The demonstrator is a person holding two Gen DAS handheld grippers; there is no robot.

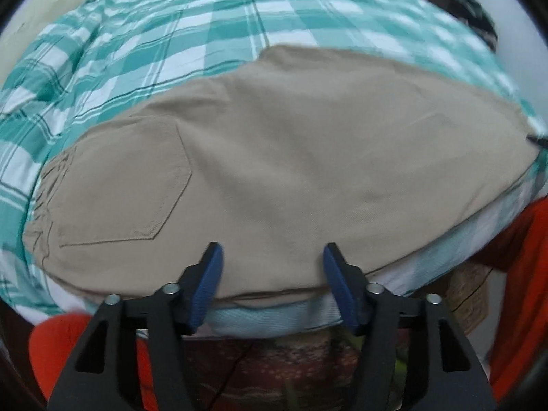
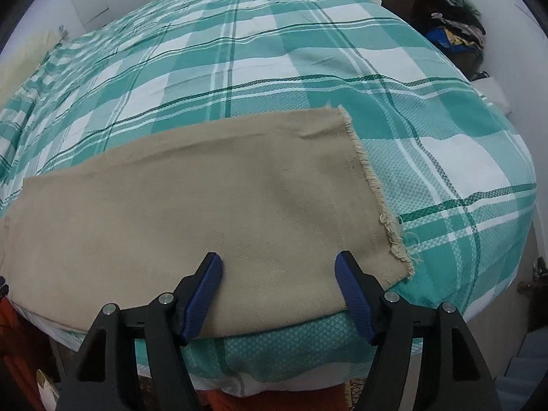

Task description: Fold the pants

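Note:
Beige pants point(image 1: 291, 157) lie flat along the near edge of a bed with a teal and white plaid cover point(image 1: 191, 41). The left wrist view shows the waist end with a back pocket point(image 1: 126, 185). The right wrist view shows the leg end point(image 2: 212, 212) with a frayed hem point(image 2: 373, 188). My left gripper point(image 1: 272, 257) is open and empty, its blue-padded fingers hovering over the pants' near edge. My right gripper point(image 2: 279, 265) is open and empty over the leg's near edge, left of the hem.
The bed's near edge point(image 2: 274, 349) runs just below both grippers. A dark dresser piled with clothes point(image 2: 445, 17) stands at the far right by the wall. Orange-red cloth point(image 1: 527, 274) shows low at both sides. A patterned rug point(image 1: 291, 370) lies below the bed.

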